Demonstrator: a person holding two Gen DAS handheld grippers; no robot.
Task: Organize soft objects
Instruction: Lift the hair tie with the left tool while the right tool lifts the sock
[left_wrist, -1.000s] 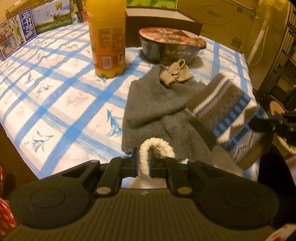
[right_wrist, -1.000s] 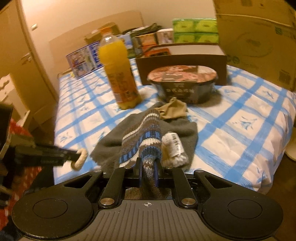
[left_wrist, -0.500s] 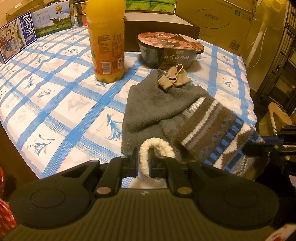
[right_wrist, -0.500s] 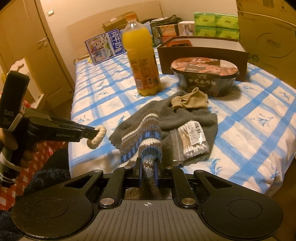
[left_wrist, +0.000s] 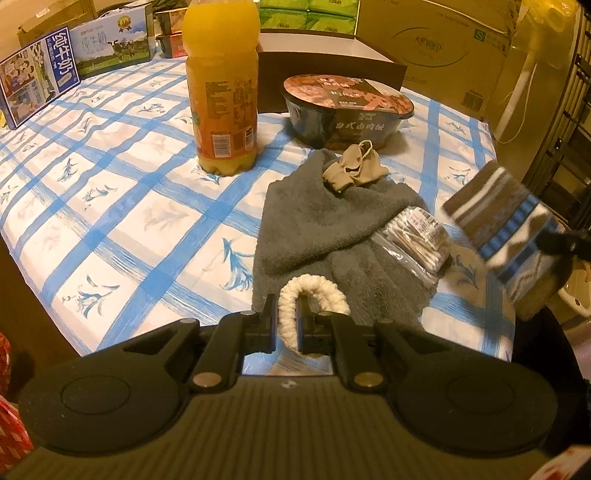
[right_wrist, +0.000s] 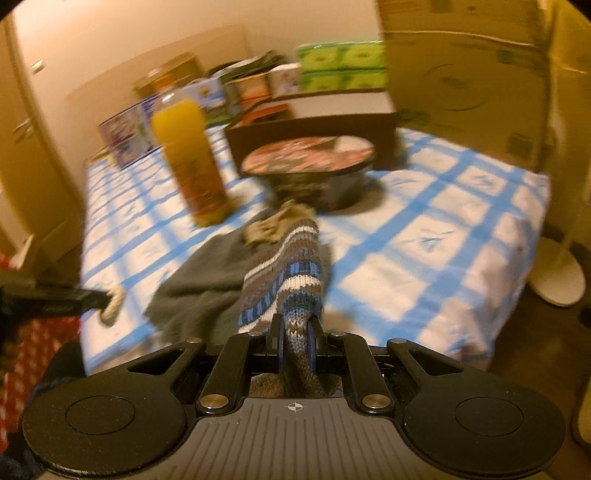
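Above the counter's (left_wrist: 110, 206) near edge, left claw (left_wrist: 287, 325) clamped on white scrunchie (left_wrist: 314, 295), right claw (right_wrist: 295, 343) clamped on striped sock (right_wrist: 288, 273), lifted beside grey towel (left_wrist: 317, 229).

Left gripper (left_wrist: 287, 325) clamped on a cream scrunchie (left_wrist: 310, 301), low over the near edge of the blue-checked tablecloth (left_wrist: 122, 206). Ahead, a grey towel (left_wrist: 325, 229) spread flat, a beige stocking (left_wrist: 352, 170) bunched on its far end, a bag of cotton swabs (left_wrist: 413, 236) on its right side. Striped sock (left_wrist: 506, 229) hanging at right, pinched by the right gripper (left_wrist: 561, 242). Behind: orange juice bottle (left_wrist: 223, 88), noodle bowl (left_wrist: 347, 107).
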